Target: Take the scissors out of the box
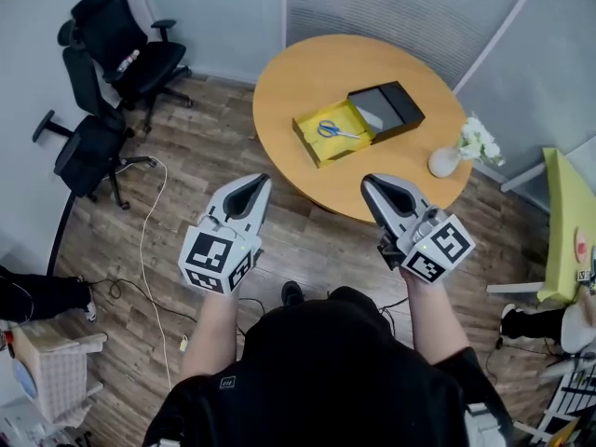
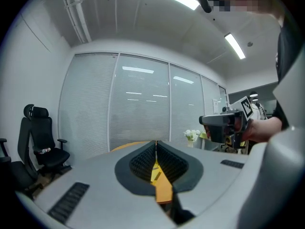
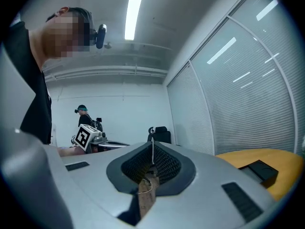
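Wood-plank flooring (image 1: 177, 194) lies below us, and we hold both grippers over it, on the near side of the round wooden table (image 1: 289, 73). We read the left gripper (image 1: 255, 188) as fully closed: its jaws meet along their length with nothing between them. The right gripper (image 1: 374, 190) is likewise closed and empty, its jaws pressed together. On the table beyond them, the yellow box (image 1: 309, 142) sits open near the centre, with the blue-handled scissors (image 1: 337, 131) lying flat inside it. A black lid (image 1: 396, 108) sits just beside the box, on its right. A white vase (image 1: 444, 161) of flowers stands near the table's right edge. Two black office chairs (image 1: 116, 40) stand at far left.
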Tool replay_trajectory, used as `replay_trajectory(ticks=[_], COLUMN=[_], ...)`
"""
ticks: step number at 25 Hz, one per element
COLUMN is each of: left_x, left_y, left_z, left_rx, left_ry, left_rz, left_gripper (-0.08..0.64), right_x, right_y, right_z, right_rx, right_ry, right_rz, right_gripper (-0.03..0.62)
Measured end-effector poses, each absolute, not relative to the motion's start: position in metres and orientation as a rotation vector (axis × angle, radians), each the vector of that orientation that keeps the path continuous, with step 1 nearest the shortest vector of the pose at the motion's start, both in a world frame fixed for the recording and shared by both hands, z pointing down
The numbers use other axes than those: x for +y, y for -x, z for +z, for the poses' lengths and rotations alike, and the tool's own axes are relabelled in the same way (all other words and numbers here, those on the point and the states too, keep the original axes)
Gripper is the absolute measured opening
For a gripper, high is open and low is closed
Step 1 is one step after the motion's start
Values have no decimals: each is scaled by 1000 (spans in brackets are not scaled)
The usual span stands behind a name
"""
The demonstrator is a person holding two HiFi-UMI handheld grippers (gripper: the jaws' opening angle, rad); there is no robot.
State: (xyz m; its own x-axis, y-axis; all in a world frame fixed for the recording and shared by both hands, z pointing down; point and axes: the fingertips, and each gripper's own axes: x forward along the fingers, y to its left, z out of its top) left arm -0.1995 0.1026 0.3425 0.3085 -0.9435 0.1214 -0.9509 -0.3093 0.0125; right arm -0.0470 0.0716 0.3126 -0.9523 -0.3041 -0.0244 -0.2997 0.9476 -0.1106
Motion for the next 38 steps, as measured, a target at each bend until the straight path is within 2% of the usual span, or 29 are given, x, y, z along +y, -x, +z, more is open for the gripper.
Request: replay_trajectory(ticks=[15,28,38], left_x=[42,-120,-195], left_y=[215,188,179], left_z=[370,371,374], left_rx=[-1750,-1708,-1693], left_ry=[-2435,-2472,-2473], left_rz=[126,266,367], left_gripper=[18,18,18], right_x=[-1,-161,-231], right_y=[47,30,17], right_z=[330,351,356], right_rx=[3064,3015,2976], right_ry=[554,548,543], right_rz=[-218,-333,-393], right_gripper=[38,38,38])
